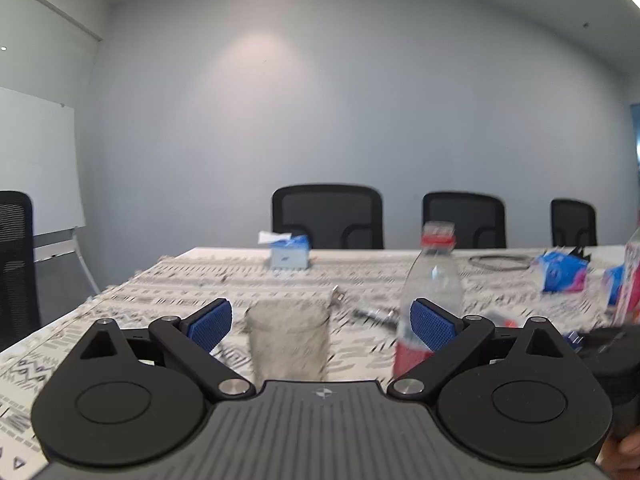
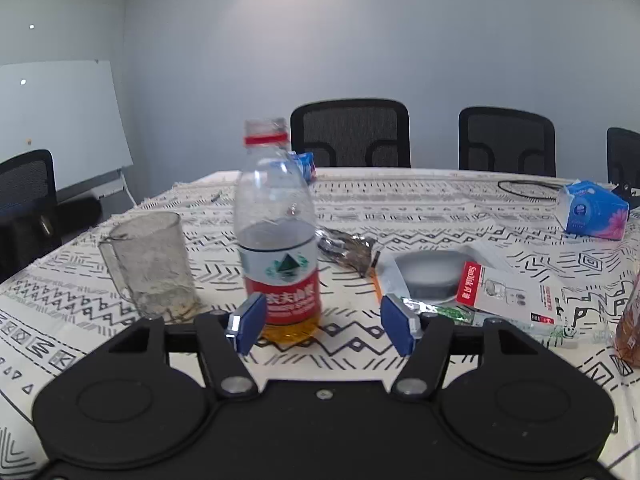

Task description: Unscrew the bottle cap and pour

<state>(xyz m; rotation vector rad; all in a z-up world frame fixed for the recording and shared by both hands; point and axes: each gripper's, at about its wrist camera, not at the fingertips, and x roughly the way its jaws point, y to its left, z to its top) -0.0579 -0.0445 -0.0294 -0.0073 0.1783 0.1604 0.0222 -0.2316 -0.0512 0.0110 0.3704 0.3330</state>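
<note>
While both jaws are spread and grip nothing, the uncapped water bottle [image 2: 278, 236] is seen upright beside the glass mug [image 2: 150, 264], ahead of the left gripper [image 1: 324, 322] and right gripper [image 2: 322, 326].

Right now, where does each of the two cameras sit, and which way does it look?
Left wrist: sits on the left gripper, looking forward low over the table; its open blue-padded fingers frame the glass mug, the bottle just right; a fingertip shows bottom right.
Right wrist: sits on the right gripper, facing the bottle from close; its fingers are open, nothing between them; no hand shows.
Shared: bottle, mug, patterned tablecloth, black chairs.
</note>
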